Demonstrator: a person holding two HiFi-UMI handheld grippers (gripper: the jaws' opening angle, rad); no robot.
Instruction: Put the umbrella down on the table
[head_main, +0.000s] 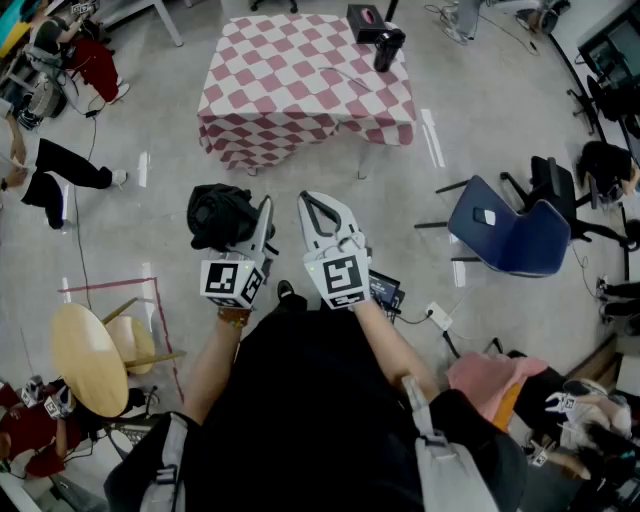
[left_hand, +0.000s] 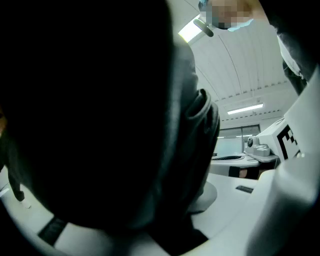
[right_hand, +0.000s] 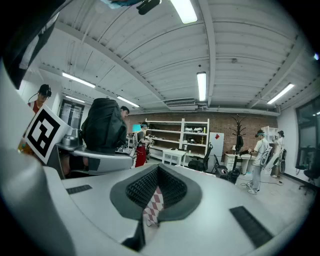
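Holding item 1, the umbrella (head_main: 220, 215): black, folded, fabric bunched into a loose bundle. It is carried above the floor at the tip of the left gripper (head_main: 255, 222), well apart from the table (head_main: 300, 90) and not resting on anything.

Axis: from above, the umbrella reads as a compact rounded mass. In the right gripper view it stands taller than it is wide, so its long axis looks close to upright. Which end is the handle cannot be told.

Item 2, left gripper: held about level, with the tips toward 12 o'clock in the head view. The jaws stand fairly wide and are clamped on the umbrella. Dark fabric fills nearly all of this gripper's own view, down to the jaw roots.

Item 3, right gripper (head_main: 320, 200): just beside the left one, at its 3 o'clock, and tipped slightly downward. The jaws are closed together with nothing between them, and only a thin slit shows checkered cloth beyond.

Item 4, table: at 12 o'clock from both grippers, under a red-and-white checkered cloth. A black box (head_main: 365, 20) and a black cylinder (head_main: 388, 48) sit at its far right corner.

Surroundings: a blue chair (head_main: 510, 235) at 3 o'clock and a round wooden stool (head_main: 88, 358) at 8 o'clock.
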